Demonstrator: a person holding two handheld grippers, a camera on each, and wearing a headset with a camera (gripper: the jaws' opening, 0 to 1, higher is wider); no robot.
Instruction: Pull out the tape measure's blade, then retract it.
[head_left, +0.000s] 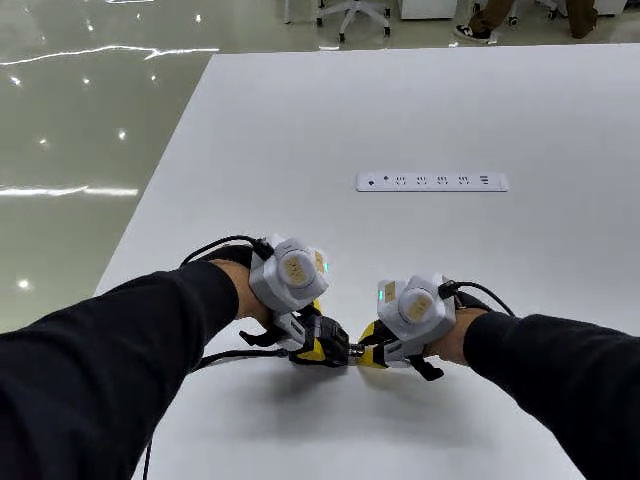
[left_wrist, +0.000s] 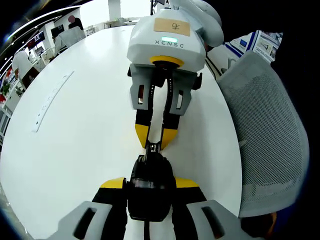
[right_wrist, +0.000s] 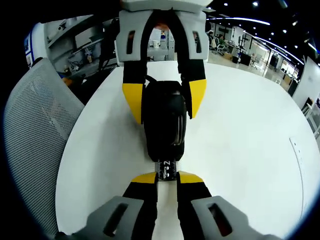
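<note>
A black tape measure (head_left: 328, 345) lies low over the white table (head_left: 400, 110), near its front edge. My left gripper (head_left: 318, 350) is shut on its body, yellow fingertips (left_wrist: 114, 183) on either side of the tape measure (left_wrist: 150, 187). My right gripper (head_left: 364, 356) faces it from the right and is shut on the blade's end. In the right gripper view a short stretch of blade (right_wrist: 165, 170) with printed numbers shows between the case (right_wrist: 164, 122) and my right gripper (right_wrist: 166, 178). The two grippers sit almost nose to nose.
A white power strip (head_left: 432, 182) lies across the middle of the table, well beyond the grippers. The table's left edge (head_left: 150, 185) drops to a shiny floor. A grey mesh chair (left_wrist: 265, 135) stands close behind the table's near edge. Black cables (head_left: 215, 245) trail from the left gripper.
</note>
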